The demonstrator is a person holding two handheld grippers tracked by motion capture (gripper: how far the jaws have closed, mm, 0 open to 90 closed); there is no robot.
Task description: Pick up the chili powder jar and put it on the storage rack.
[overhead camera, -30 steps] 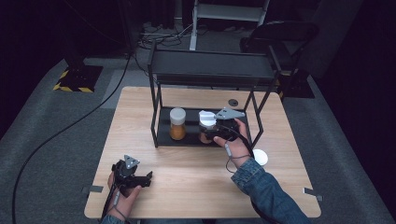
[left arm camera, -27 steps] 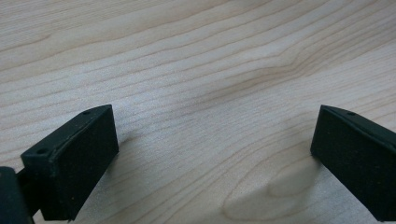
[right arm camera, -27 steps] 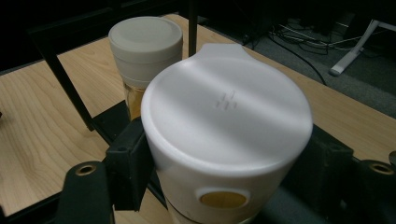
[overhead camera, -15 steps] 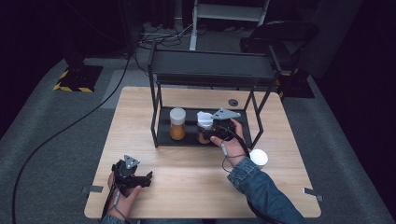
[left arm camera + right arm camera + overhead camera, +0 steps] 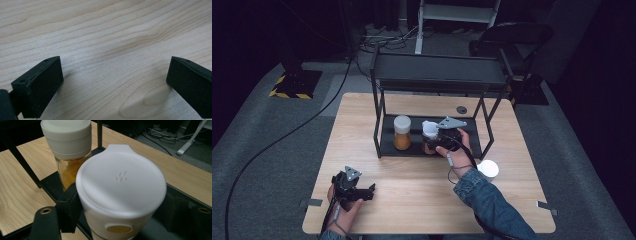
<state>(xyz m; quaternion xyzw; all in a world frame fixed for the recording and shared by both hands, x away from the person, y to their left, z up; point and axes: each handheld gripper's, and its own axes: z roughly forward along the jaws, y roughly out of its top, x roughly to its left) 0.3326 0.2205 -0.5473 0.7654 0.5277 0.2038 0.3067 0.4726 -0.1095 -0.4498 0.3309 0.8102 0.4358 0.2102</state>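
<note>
A white-lidded jar [image 5: 430,129] stands on the lower shelf of a black rack [image 5: 387,142], and my right gripper [image 5: 432,140] is shut on it from the front. In the right gripper view the black pads [image 5: 68,205] press the jar's [image 5: 120,180] sides just under its lid. Beside it on the same shelf stands a jar of orange contents with a cream lid [image 5: 402,132] [image 5: 67,150]. My left gripper [image 5: 368,192] rests on the table near the front left, open, with bare wood between its pads [image 5: 40,85].
The rack's top shelf [image 5: 437,75] overhangs the jars, and its legs stand at both sides. A small white cup [image 5: 488,170] sits on the wooden table [image 5: 412,185] right of my right forearm. A black round cap [image 5: 461,109] lies behind the rack.
My right gripper has shifted slightly left with the white-lidded jar on the lower shelf. The left gripper has not moved.
</note>
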